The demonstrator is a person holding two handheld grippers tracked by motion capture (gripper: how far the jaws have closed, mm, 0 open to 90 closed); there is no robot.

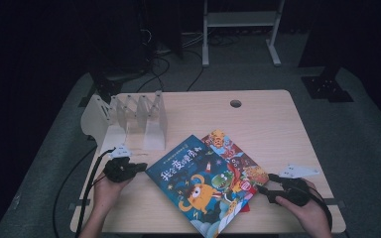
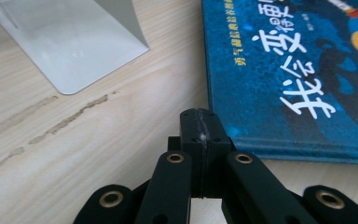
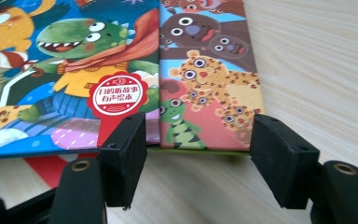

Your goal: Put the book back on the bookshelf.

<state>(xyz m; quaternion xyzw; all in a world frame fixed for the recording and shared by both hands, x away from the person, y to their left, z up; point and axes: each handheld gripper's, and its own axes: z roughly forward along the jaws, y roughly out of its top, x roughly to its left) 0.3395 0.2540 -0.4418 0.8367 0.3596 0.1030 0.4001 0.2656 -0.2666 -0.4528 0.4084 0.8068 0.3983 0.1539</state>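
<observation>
A blue picture book (image 1: 198, 183) with cartoon monsters lies tilted on the wooden table (image 1: 278, 129), partly over a second, colourful book (image 1: 233, 153). My left gripper (image 1: 141, 167) rests at the blue book's left edge. In the left gripper view its jaws (image 2: 200, 126) are pressed together with nothing between them, just short of the blue cover (image 2: 298, 70). My right gripper (image 1: 264, 191) is at the books' right corner. In the right gripper view it (image 3: 198, 154) stands open facing the edge of the colourful book (image 3: 209, 79), beside the blue book (image 3: 51, 70).
A white accordion book rack (image 1: 129, 116) stands at the back left, and its base plate (image 2: 74, 42) lies near my left gripper. A red sheet (image 3: 46, 168) peeks out under the books. A cable hole (image 1: 235, 103) is at the back of the table.
</observation>
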